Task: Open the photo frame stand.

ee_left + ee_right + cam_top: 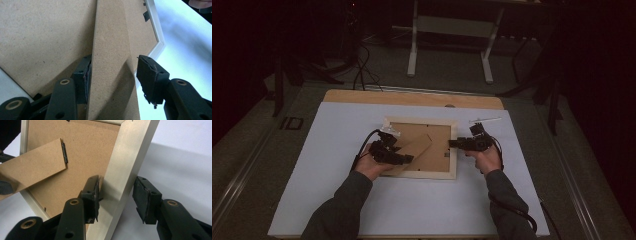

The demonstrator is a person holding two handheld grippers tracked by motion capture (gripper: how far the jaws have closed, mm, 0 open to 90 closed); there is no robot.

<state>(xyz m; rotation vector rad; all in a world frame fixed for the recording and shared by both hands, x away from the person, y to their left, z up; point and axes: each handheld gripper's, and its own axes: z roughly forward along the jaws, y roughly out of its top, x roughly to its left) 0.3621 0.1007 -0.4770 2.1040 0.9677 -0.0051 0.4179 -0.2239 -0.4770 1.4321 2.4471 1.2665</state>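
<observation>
At the near edge of the high view, two dark-sleeved forearms are seen rising from six o'clock onto a white sheet (362,200) laid over the wooden table (412,97).

The left gripper (404,159) is held at about eight o'clock of the picture frame (452,150), which lies face down near the sheet's centre. In the left gripper view the frame's fold-out stand (110,62), a brown fibreboard strip, is seen between the two jaws: the left pad rests against its edge, while the right pad stands clear of it with a gap. The jaws are therefore parted around the stand and not clamped on it.

The right gripper (453,143) is placed at three o'clock of the frame. In the right gripper view its jaws straddle the pale right rail (125,175) of the frame; the left pad lies against the rail's inner edge, the right pad is apart from the outer side, so the rail is bracketed, not pinched.

Farther off, at twelve o'clock beyond the table, the white legs of a stand (413,50) are seen on the dark floor.
</observation>
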